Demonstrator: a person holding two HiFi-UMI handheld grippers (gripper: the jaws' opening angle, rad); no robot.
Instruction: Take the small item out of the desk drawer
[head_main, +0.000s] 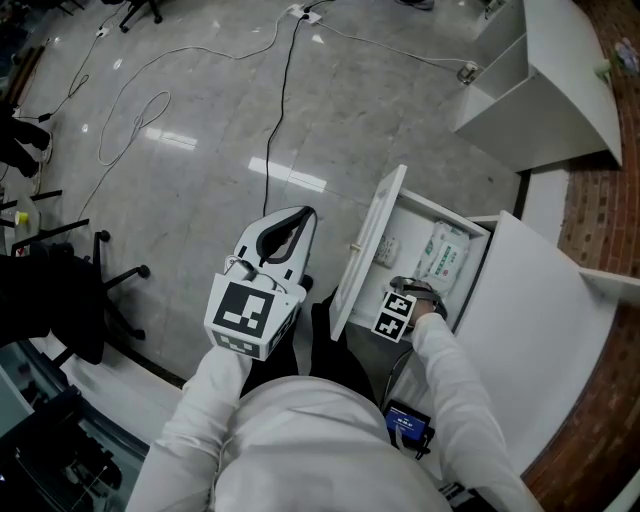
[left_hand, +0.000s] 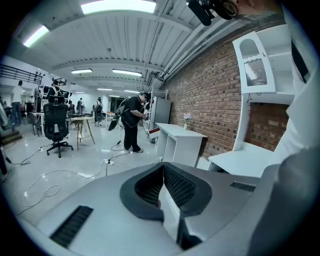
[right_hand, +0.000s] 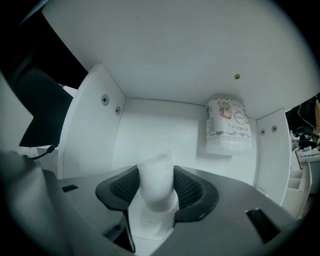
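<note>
Right gripper (right_hand: 156, 172): clamped on small white item (right_hand: 156, 192), inside the drawer (right_hand: 165, 125)
Left gripper (left_hand: 162, 172): clenched, empty, clear of drawer
Risk: item looks soft — may slip on lift-out, or clip the wipes pack (right_hand: 227, 125)

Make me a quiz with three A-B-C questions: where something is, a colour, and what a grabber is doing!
1. Where is the right gripper? A in the open drawer; B on the floor; C on a chair.
2. What colour is the small item between its jaws? A red; B white; C black.
3. The left gripper is: A shut and empty; B wide open; C shut on a cable.
Answers: A, the head view shows it inside the drawer; B, the right gripper view shows it white; A, its pads meet with nothing between.
</note>
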